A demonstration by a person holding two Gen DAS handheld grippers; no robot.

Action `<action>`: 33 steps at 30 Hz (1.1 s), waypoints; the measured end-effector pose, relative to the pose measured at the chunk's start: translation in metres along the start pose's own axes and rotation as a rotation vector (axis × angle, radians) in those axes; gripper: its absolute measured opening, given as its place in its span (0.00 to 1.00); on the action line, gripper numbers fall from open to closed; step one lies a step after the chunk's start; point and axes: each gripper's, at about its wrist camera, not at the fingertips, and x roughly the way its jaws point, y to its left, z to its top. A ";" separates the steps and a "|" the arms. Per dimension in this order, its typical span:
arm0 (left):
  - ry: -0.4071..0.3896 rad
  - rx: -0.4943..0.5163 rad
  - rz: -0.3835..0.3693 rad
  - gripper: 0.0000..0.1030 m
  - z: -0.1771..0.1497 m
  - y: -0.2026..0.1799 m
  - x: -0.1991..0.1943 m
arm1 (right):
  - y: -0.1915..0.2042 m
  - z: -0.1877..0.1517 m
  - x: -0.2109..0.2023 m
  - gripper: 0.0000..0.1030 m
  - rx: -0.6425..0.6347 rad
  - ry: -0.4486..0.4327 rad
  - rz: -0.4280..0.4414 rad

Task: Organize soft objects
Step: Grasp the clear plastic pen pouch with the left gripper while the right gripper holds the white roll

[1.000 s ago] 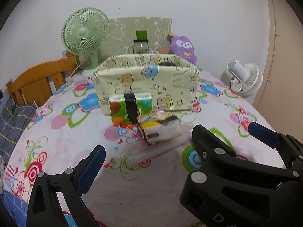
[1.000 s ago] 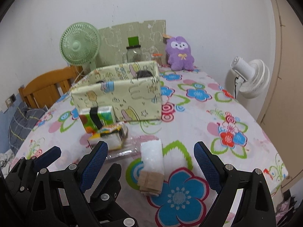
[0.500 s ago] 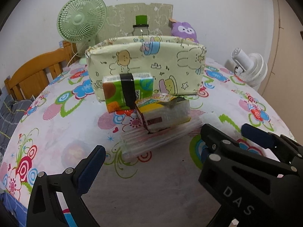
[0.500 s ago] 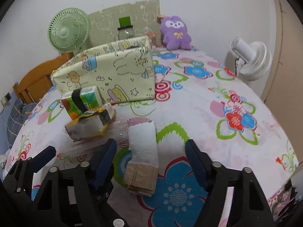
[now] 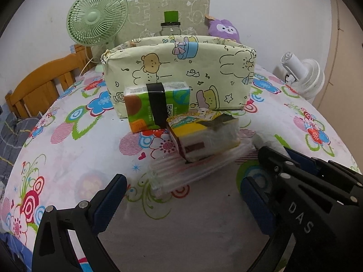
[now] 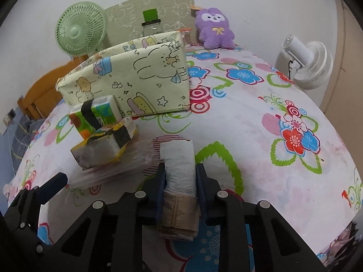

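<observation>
Storage box (image 5: 179, 74) stands mid-table (image 5: 68, 149), taken as landmark. Tissue pack (image 5: 156, 106) upright against box front. Second pack (image 5: 204, 138) before box, just right of tissue pack, resting on flat plastic bag (image 5: 195, 170). Rolled cloth (image 6: 179, 170) before box, right of bag, between fingers of right gripper (image 6: 179, 181). Left gripper (image 5: 181, 192) before bag, well short of box. Behind box: jar (image 6: 151, 26), panel (image 6: 149, 11). Desk fan (image 6: 80, 29) behind-left of box; plush toy (image 6: 214, 28) behind-right. Standing fan (image 6: 304, 63) far right of box, off table. Chair (image 5: 43, 83) left of box.
</observation>
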 end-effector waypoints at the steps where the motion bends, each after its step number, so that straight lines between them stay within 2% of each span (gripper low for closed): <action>1: -0.002 -0.002 -0.001 0.98 0.001 0.001 -0.001 | -0.001 0.001 -0.001 0.27 0.005 -0.005 -0.001; 8: -0.026 0.054 -0.009 0.98 0.013 -0.002 -0.002 | -0.003 0.012 -0.002 0.27 0.029 0.000 0.002; 12: -0.009 0.075 -0.029 0.98 0.020 -0.005 0.005 | -0.004 0.015 0.000 0.27 0.036 0.000 0.003; 19: 0.053 0.072 -0.055 0.78 0.024 -0.007 0.023 | -0.006 0.016 0.010 0.27 0.041 0.029 0.012; 22: 0.049 0.078 -0.075 0.61 0.024 -0.008 0.022 | -0.006 0.017 0.011 0.27 0.039 0.030 0.018; 25: 0.044 0.089 -0.085 0.53 0.022 -0.012 0.020 | -0.007 0.016 0.012 0.27 0.040 0.032 0.019; 29: 0.043 0.102 -0.089 0.34 0.020 -0.015 0.015 | -0.008 0.014 0.012 0.27 0.044 0.034 0.025; 33: 0.042 0.105 -0.114 0.25 0.017 -0.020 0.009 | -0.005 0.011 0.007 0.27 0.035 0.028 0.034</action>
